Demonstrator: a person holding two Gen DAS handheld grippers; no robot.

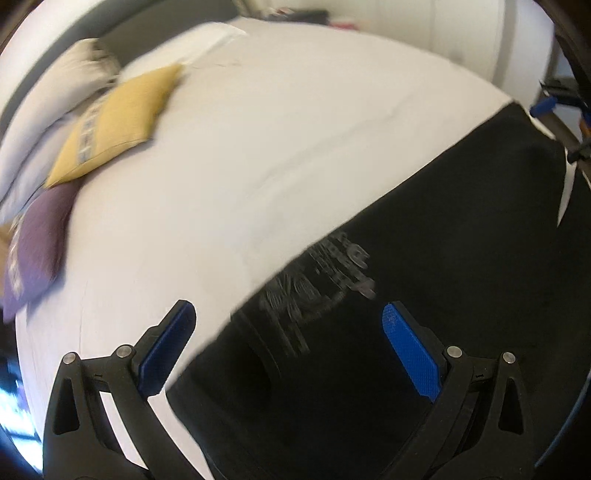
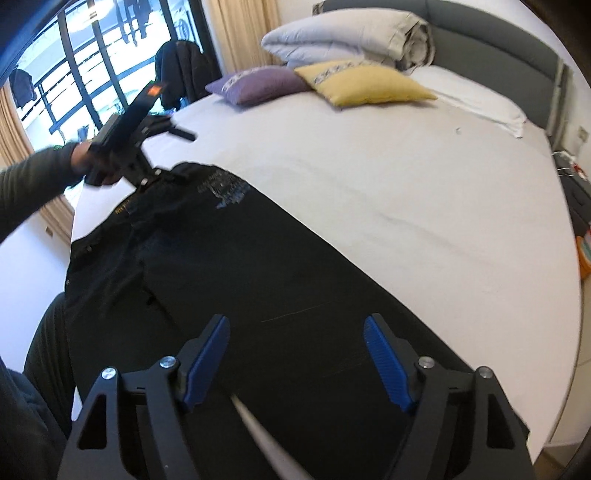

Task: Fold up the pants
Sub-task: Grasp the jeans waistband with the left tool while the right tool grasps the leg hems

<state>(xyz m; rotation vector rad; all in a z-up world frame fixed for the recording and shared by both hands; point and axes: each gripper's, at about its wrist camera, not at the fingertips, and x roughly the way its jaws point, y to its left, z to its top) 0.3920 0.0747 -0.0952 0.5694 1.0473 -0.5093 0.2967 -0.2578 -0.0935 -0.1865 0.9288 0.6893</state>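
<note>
Black pants (image 2: 258, 280) lie flat along the near edge of a white bed (image 2: 406, 192), waistband to the left, legs to the right. A pale printed logo (image 1: 317, 277) sits near the waist. My left gripper (image 1: 288, 332) is open, hovering just over the waist corner by the logo; it also shows in the right wrist view (image 2: 147, 173), held in a hand at the waistband. My right gripper (image 2: 295, 350) is open and empty above the legs. A part of it shows at the far right of the left wrist view (image 1: 554, 107).
A yellow cushion (image 2: 365, 83), a purple cushion (image 2: 258, 85) and a folded duvet (image 2: 343, 33) lie at the head of the bed by the grey headboard (image 2: 498, 40). A balcony window (image 2: 74, 66) is to the left. The person's legs (image 2: 44, 350) stand at the bed edge.
</note>
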